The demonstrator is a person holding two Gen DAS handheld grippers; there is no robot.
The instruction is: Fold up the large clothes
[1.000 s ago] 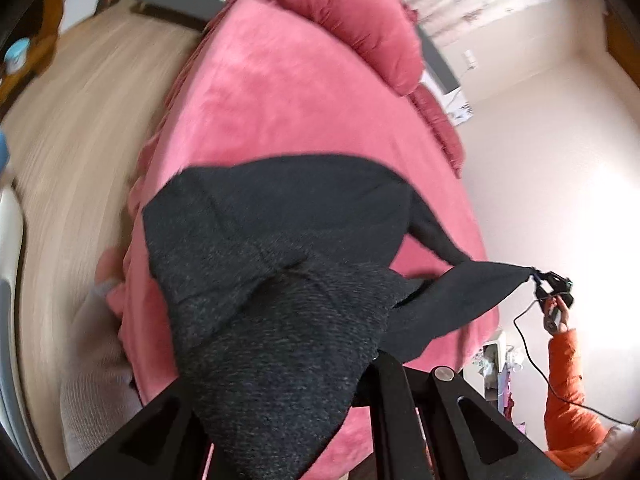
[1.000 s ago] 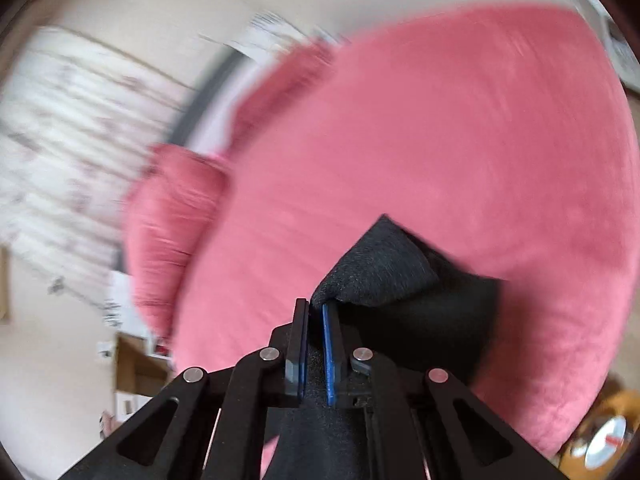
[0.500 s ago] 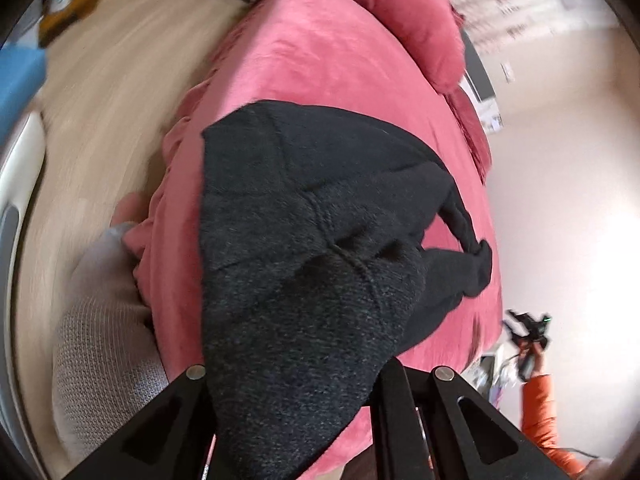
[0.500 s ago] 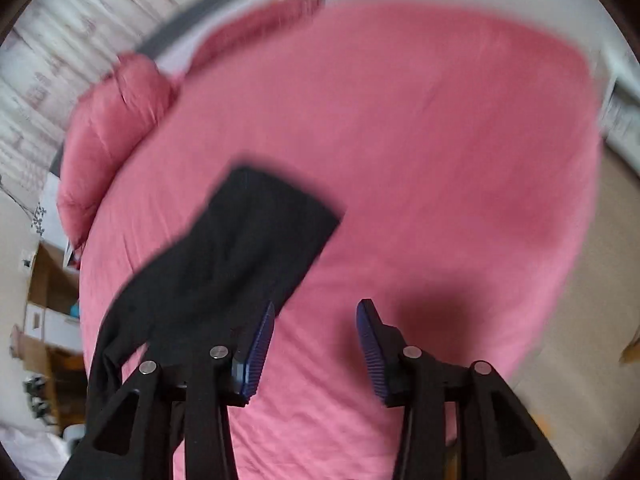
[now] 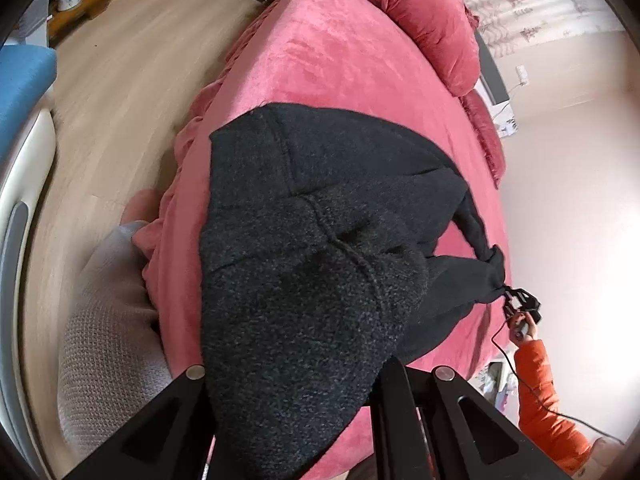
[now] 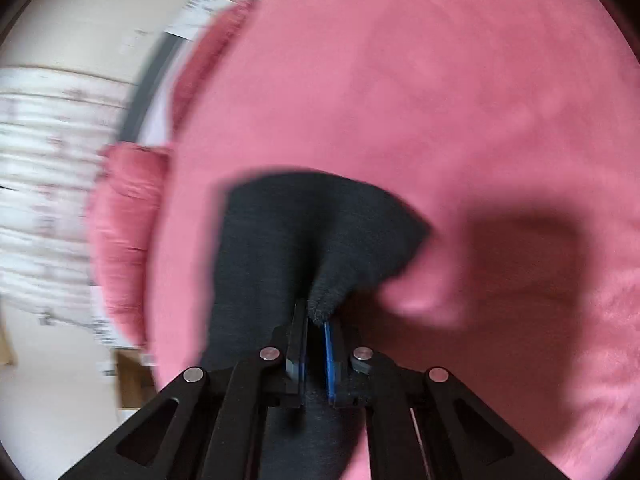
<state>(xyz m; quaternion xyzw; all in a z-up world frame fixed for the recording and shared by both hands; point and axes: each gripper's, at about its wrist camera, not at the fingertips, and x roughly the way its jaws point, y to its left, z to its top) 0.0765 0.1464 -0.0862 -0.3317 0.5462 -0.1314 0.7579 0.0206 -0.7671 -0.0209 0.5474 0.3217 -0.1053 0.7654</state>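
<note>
A large black knit garment (image 5: 320,248) lies spread over the near part of a pink bed (image 5: 340,60). My left gripper (image 5: 296,392) is shut on its near end, and the cloth drapes over and hides the fingertips. My right gripper (image 6: 316,320) is shut on a corner of the same garment (image 6: 296,232), with blue pads (image 6: 329,356) showing. In the left wrist view the right gripper (image 5: 520,306) shows far right, pinching the sleeve end at the bed's edge.
Pink pillows (image 5: 424,16) lie at the head of the bed. A grey knit item (image 5: 108,340) sits on the wood floor (image 5: 112,92) beside the bed. A blue-cushioned seat (image 5: 20,80) is at far left. An orange sleeve (image 5: 540,400) is at lower right.
My right gripper was shut on the cloth a second ago, was open half a second ago, and is now shut on a corner again. The garment has settled lower on the bed.
</note>
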